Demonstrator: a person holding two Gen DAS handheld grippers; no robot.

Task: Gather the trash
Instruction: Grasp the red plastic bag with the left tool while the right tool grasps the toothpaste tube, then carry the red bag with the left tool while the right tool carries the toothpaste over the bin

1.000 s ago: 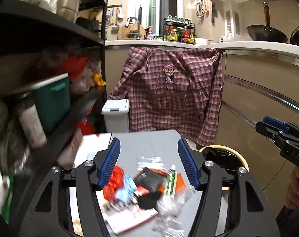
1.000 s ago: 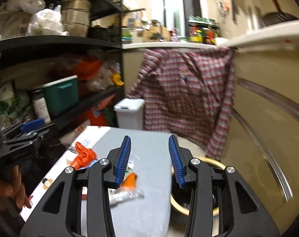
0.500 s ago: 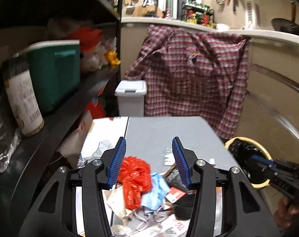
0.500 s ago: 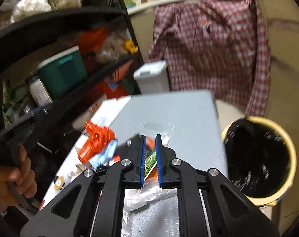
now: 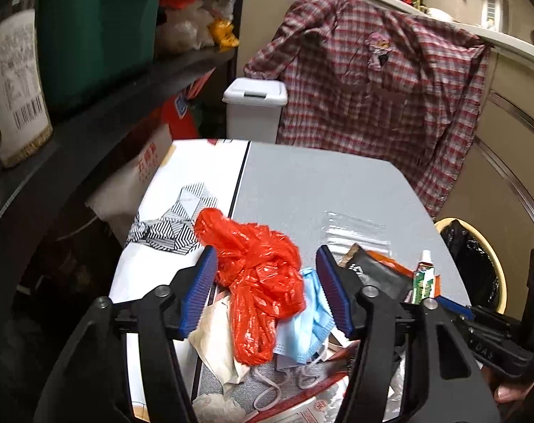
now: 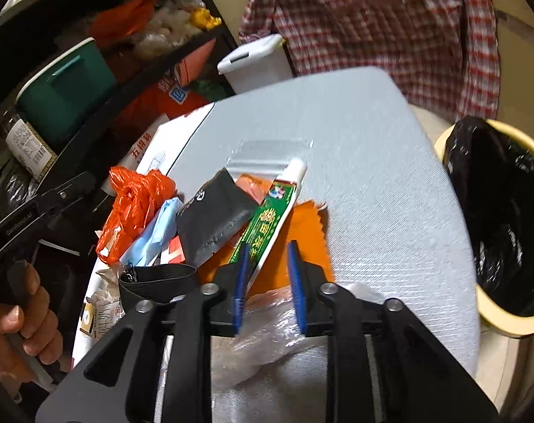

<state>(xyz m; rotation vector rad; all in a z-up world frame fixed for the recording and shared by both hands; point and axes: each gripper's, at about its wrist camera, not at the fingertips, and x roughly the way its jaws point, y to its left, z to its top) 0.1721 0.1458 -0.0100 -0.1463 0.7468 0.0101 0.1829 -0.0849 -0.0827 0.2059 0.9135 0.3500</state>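
Observation:
A heap of trash lies on the grey table (image 5: 302,190). My left gripper (image 5: 267,282) is open, its jaws on either side of a crumpled red plastic bag (image 5: 256,275) that lies over a blue face mask (image 5: 305,328). My right gripper (image 6: 267,271) is open with a narrow gap, and the flat end of a green toothpaste tube (image 6: 270,218) lies between its fingertips. The tube also shows in the left wrist view (image 5: 424,278). The tube rests on an orange wrapper (image 6: 302,225) beside a black pouch (image 6: 214,218). The red bag (image 6: 133,208) lies left of the pouch.
A yellow bin with a black liner (image 6: 503,218) stands right of the table, also seen in the left wrist view (image 5: 471,268). A white lidded bin (image 5: 254,105) and a hanging plaid shirt (image 5: 372,84) are behind. Dark shelves with a green box (image 5: 90,31) run along the left.
My left gripper has come down and forward around the red bag. My right gripper closed half a second ago, has reopened slightly and moved down onto the toothpaste tube.

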